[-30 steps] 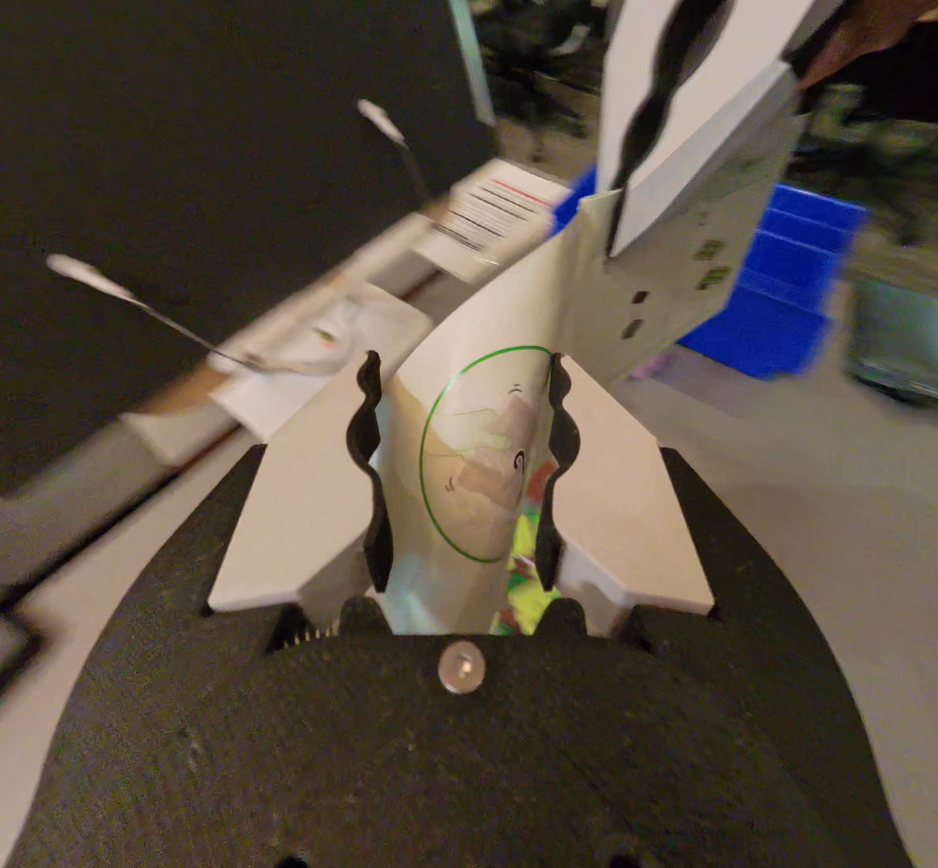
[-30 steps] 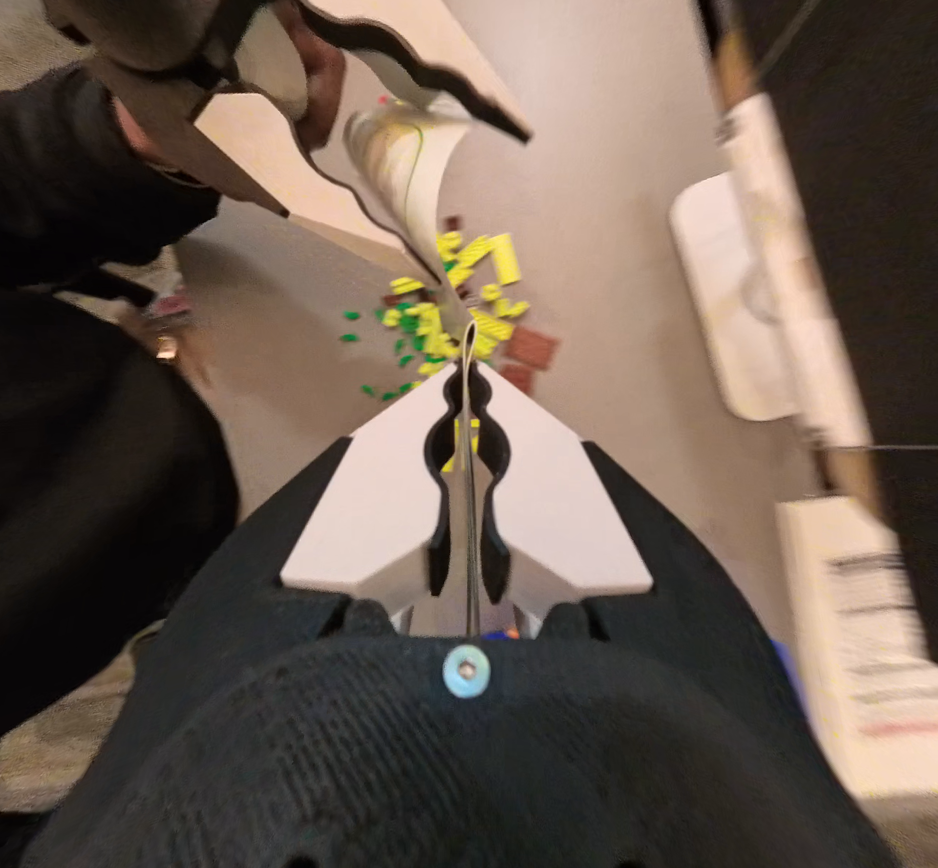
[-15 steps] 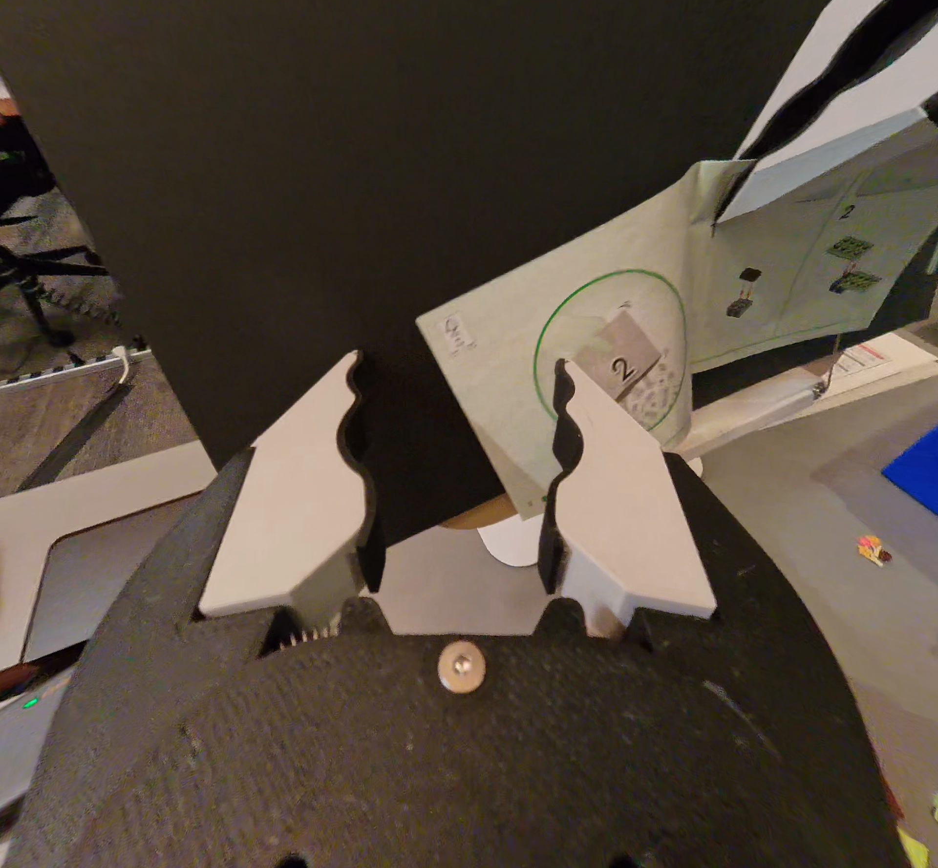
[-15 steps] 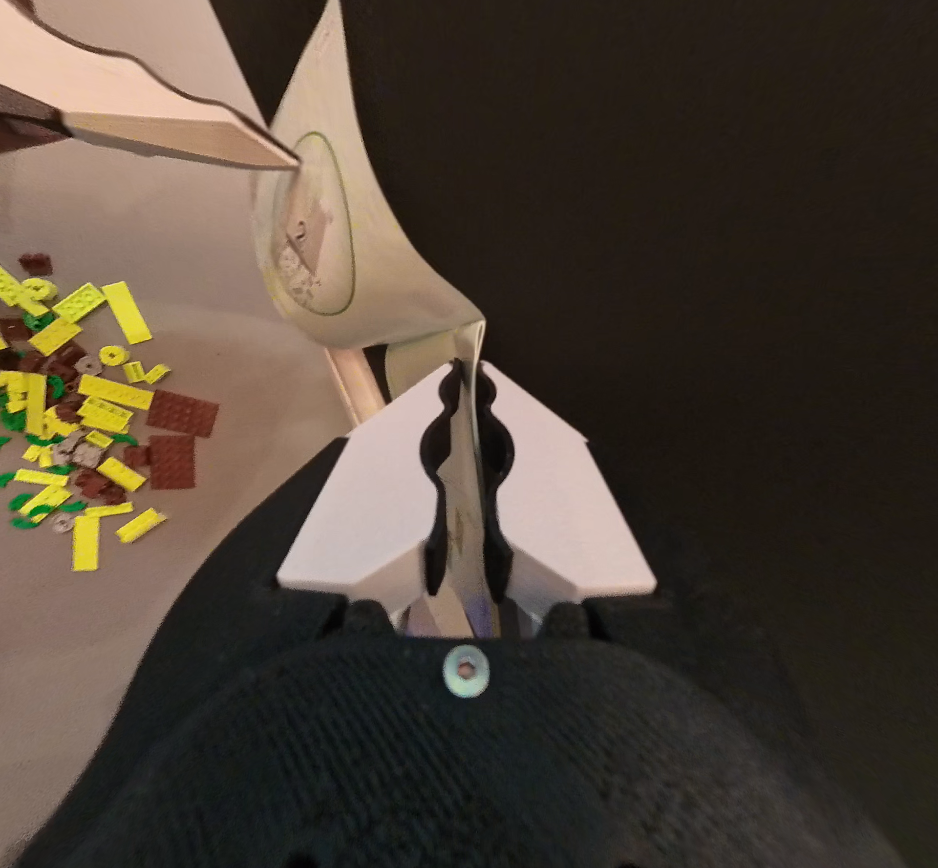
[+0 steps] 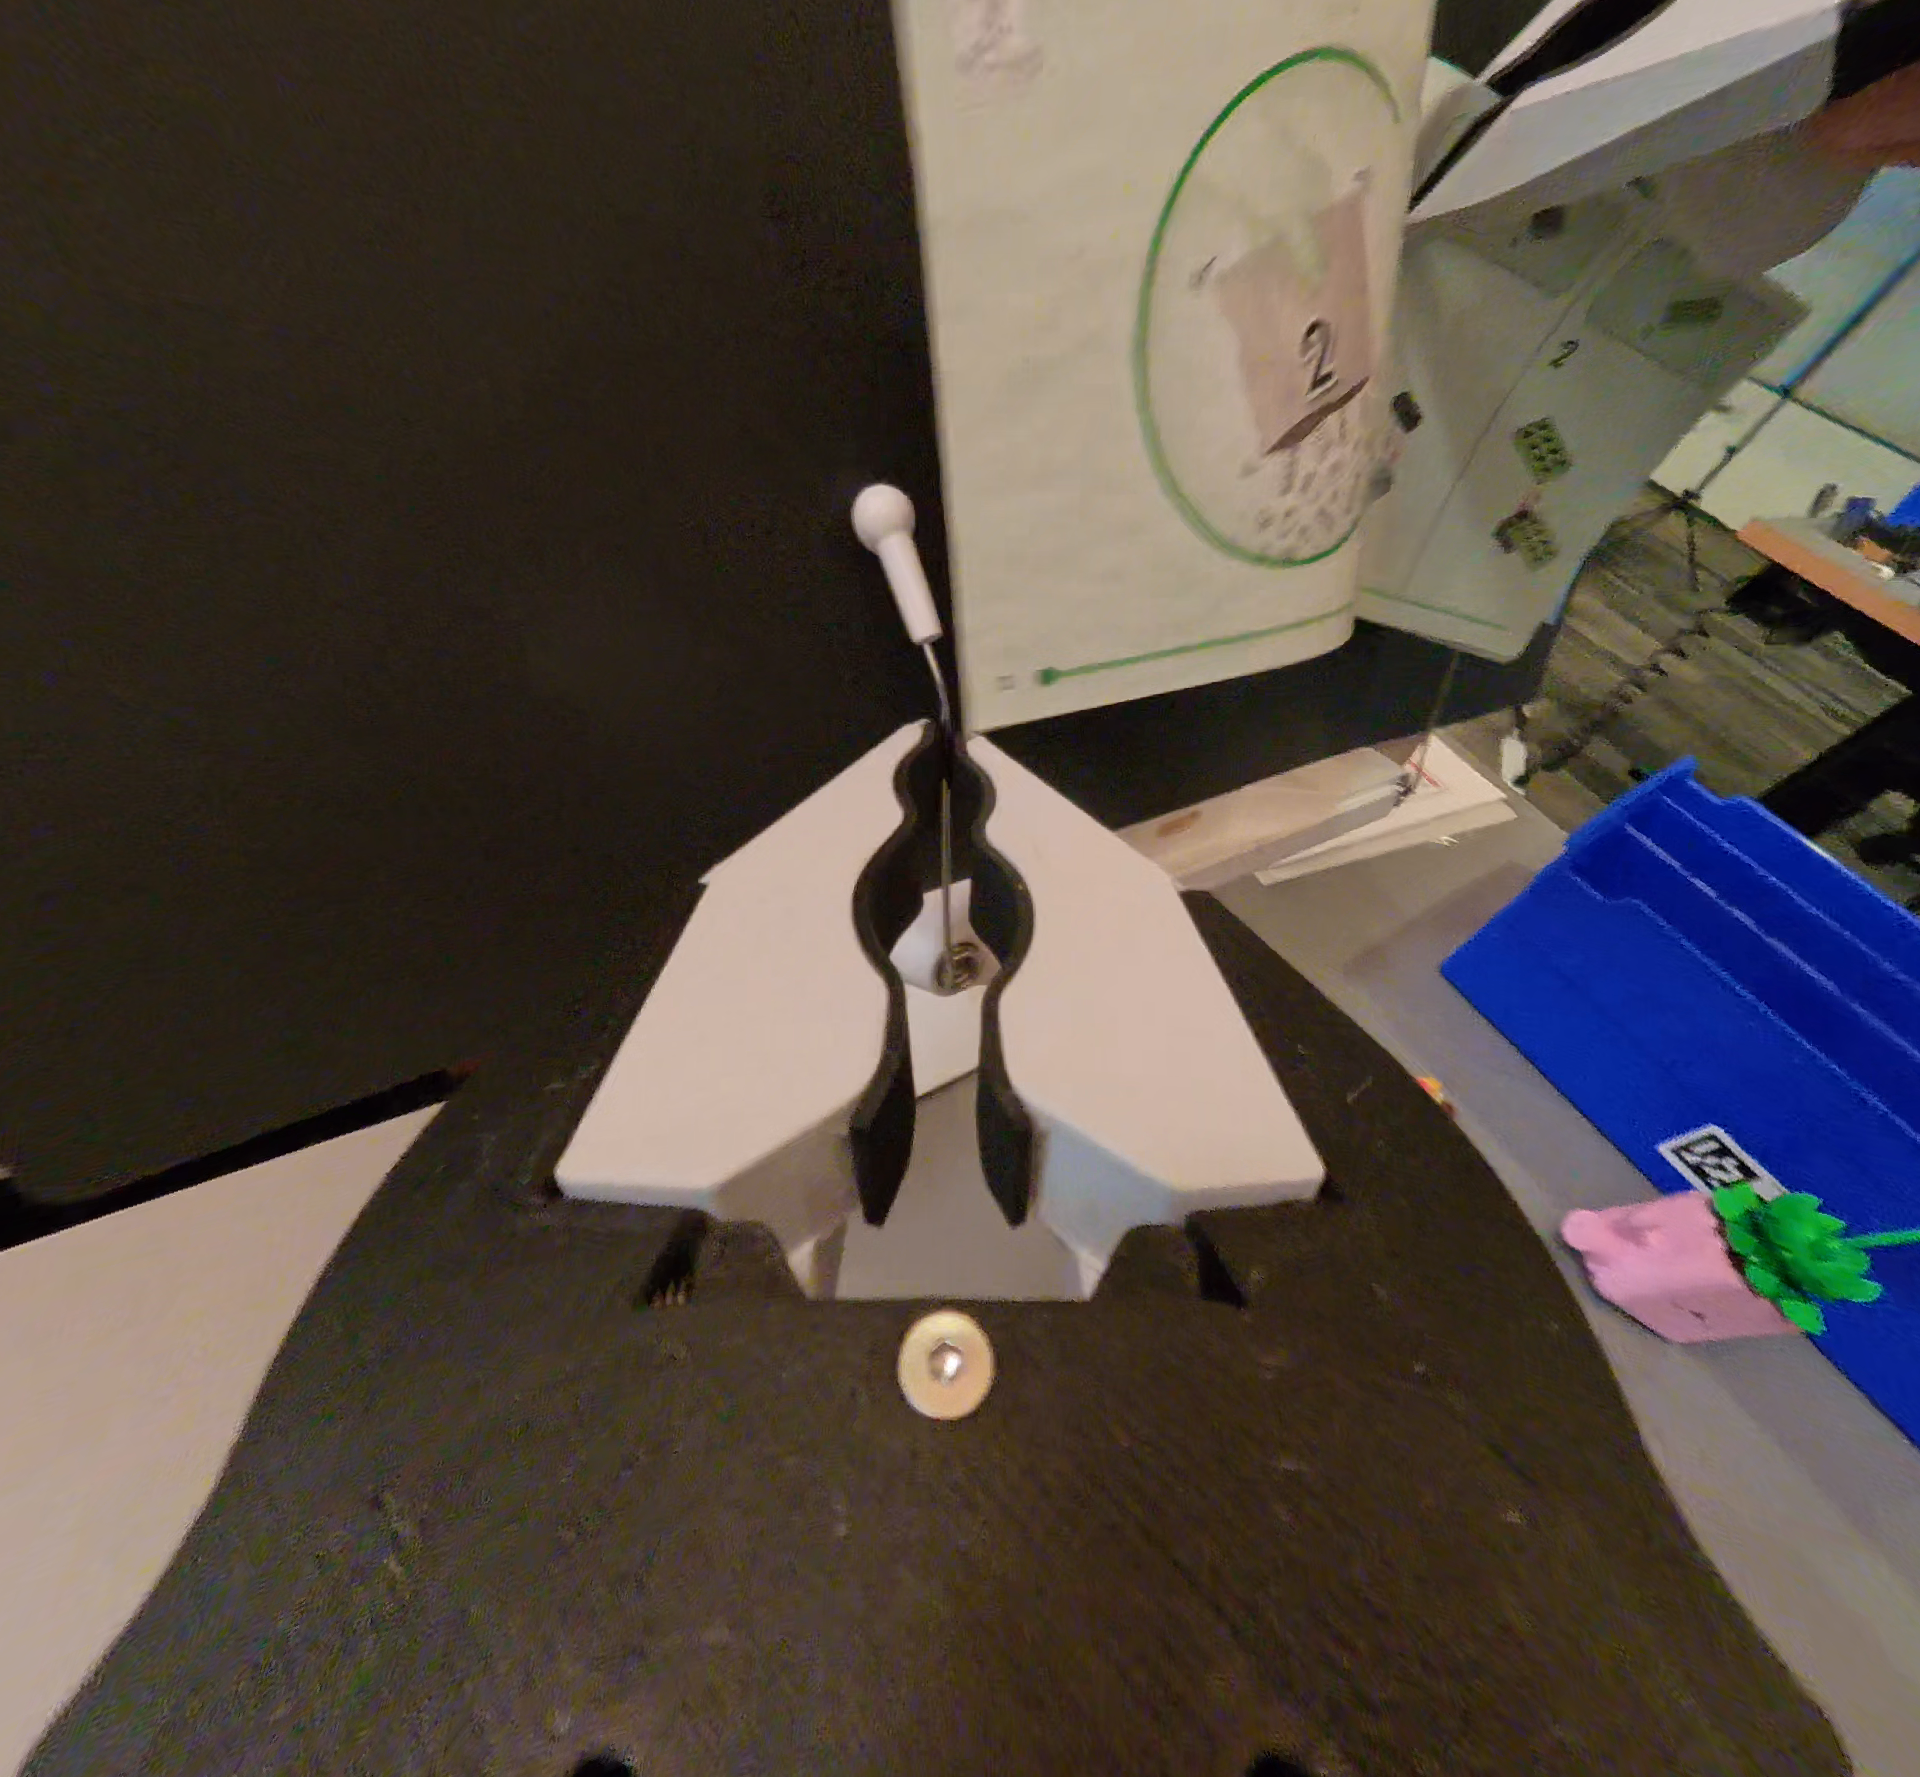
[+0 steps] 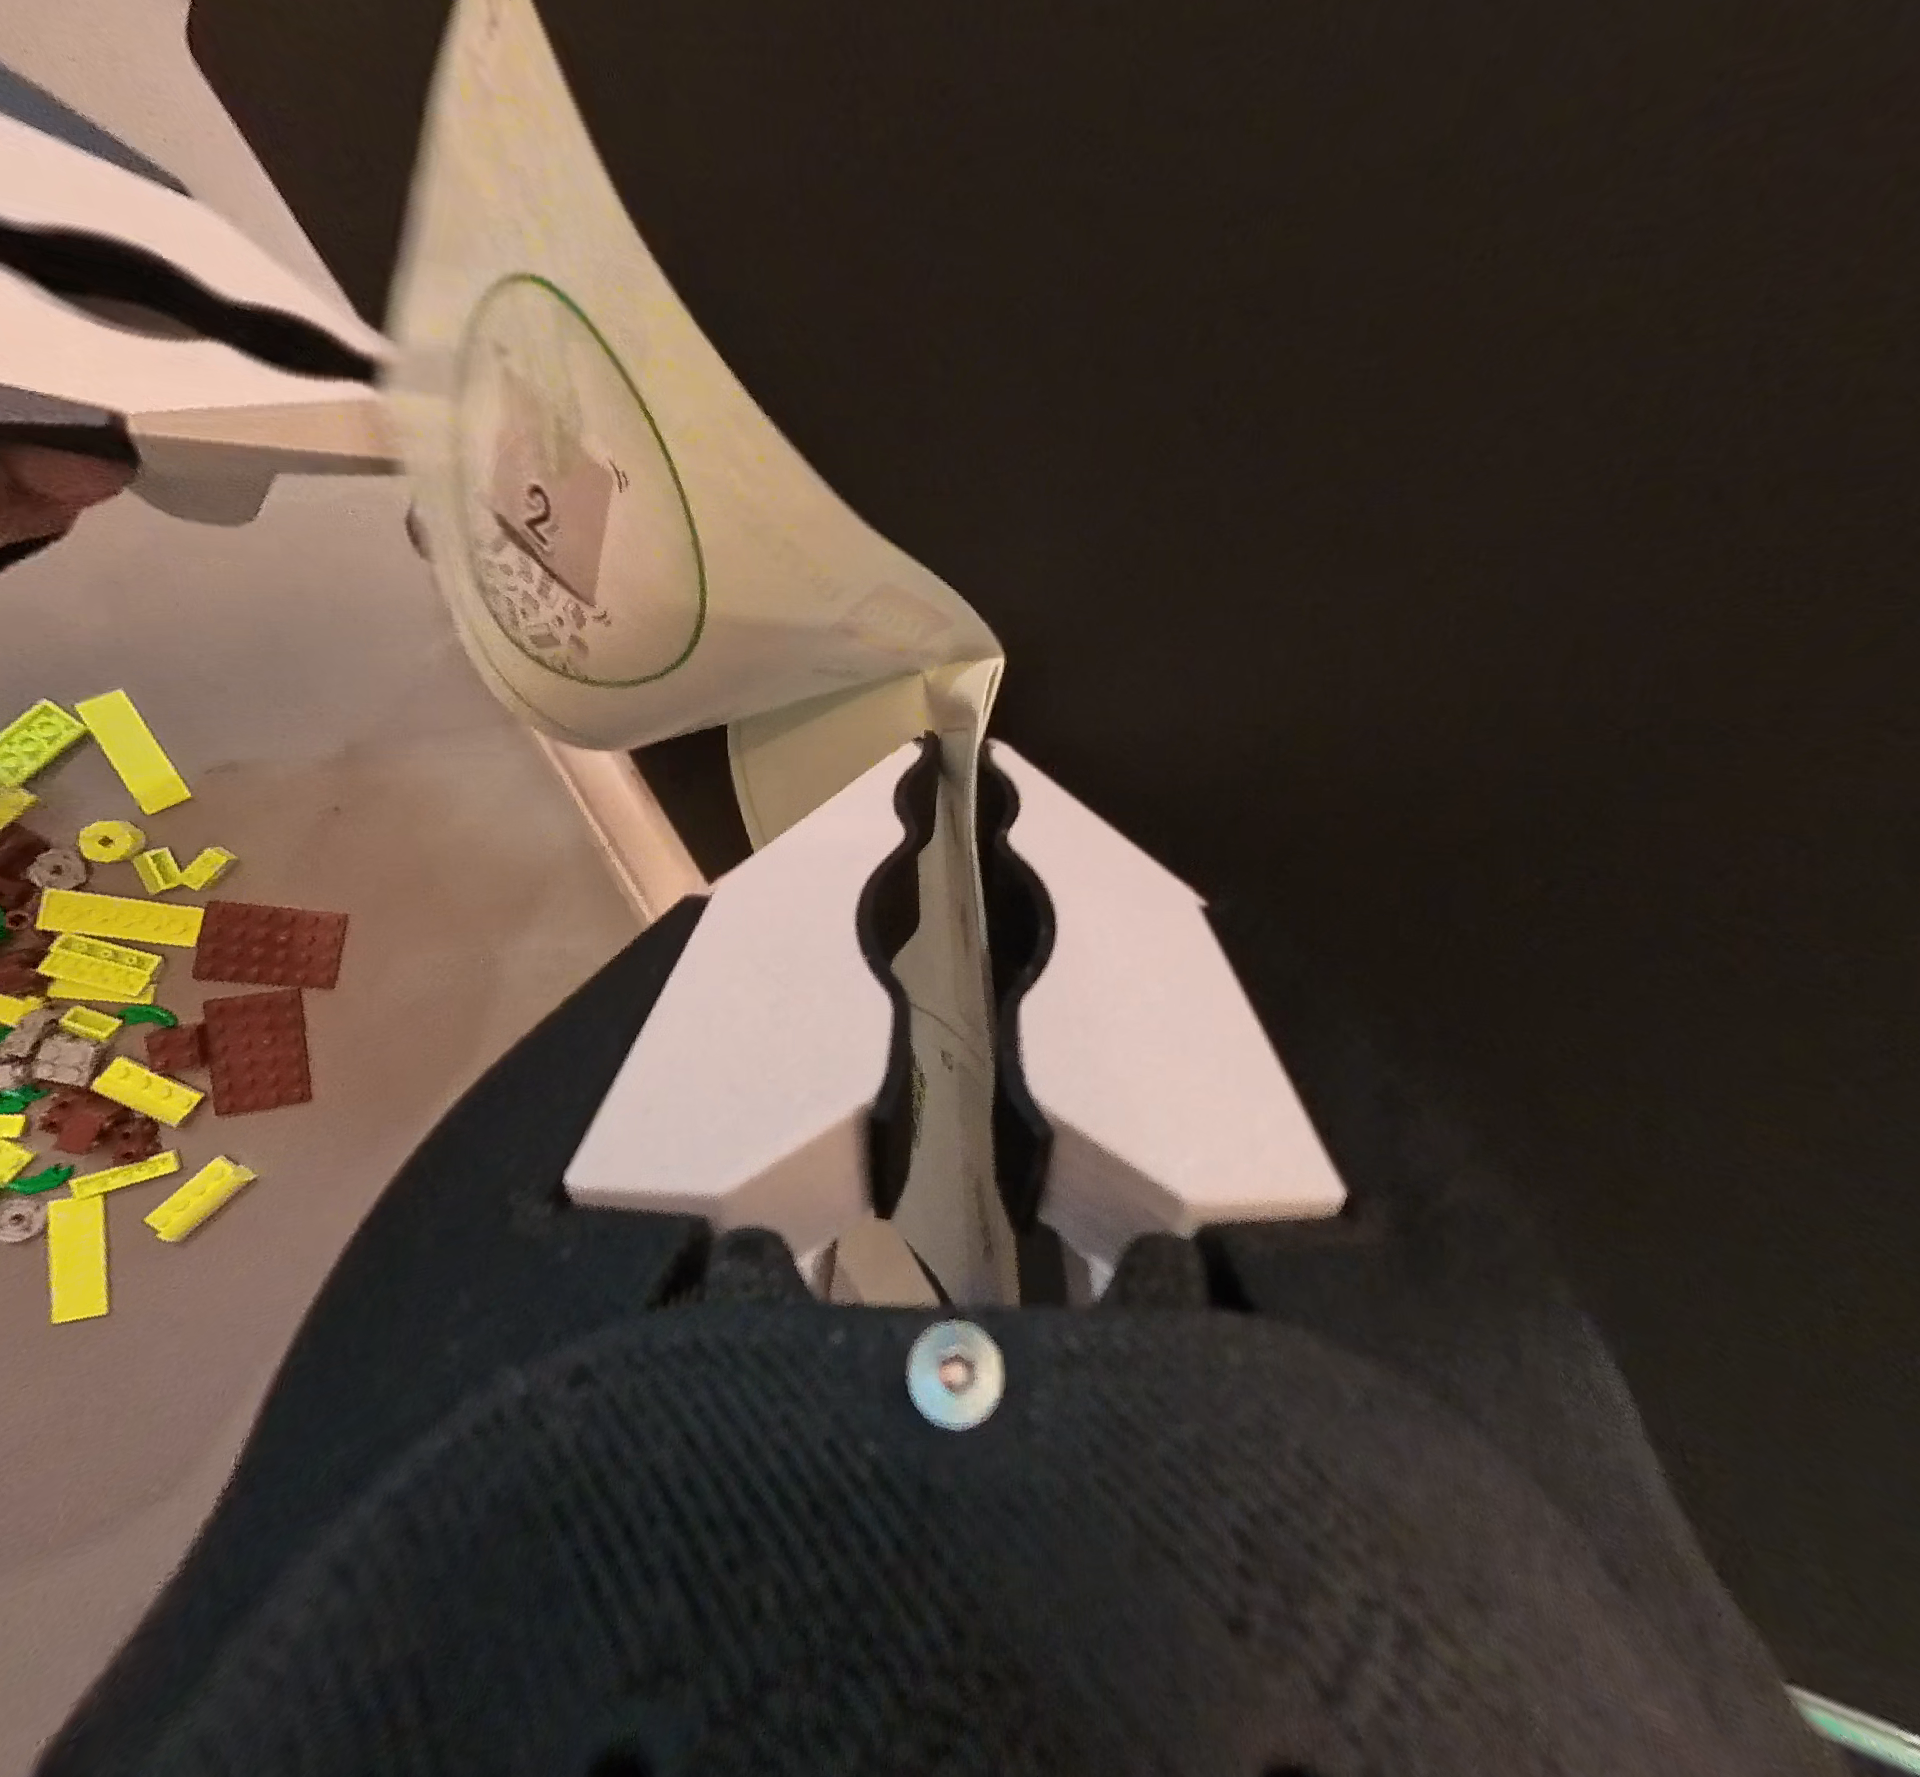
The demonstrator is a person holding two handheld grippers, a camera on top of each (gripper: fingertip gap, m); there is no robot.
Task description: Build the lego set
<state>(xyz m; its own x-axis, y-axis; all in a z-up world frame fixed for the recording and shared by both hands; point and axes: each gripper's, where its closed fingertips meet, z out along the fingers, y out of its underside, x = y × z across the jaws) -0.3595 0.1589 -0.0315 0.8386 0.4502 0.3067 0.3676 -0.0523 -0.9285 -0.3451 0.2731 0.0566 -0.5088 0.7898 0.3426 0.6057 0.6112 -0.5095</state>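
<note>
Right wrist view: right tool clamps the instruction booklet, pages curling toward 10 o'clock; left tool is clenched, gripping nothing. Loose bricks lie on the surface at 9 o'clock.

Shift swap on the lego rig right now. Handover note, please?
Right hand-held gripper: shut on the instruction booklet, held up with a page curled open.
Left hand-held gripper: shut, tips at the page's edge; unclear if it pinches the page.
Loose bricks: yellow, brown and green, scattered on the table.
Pink piece with green flower: beside the blue bin.
Done: booklet open. Left: likely the whole build.
</note>
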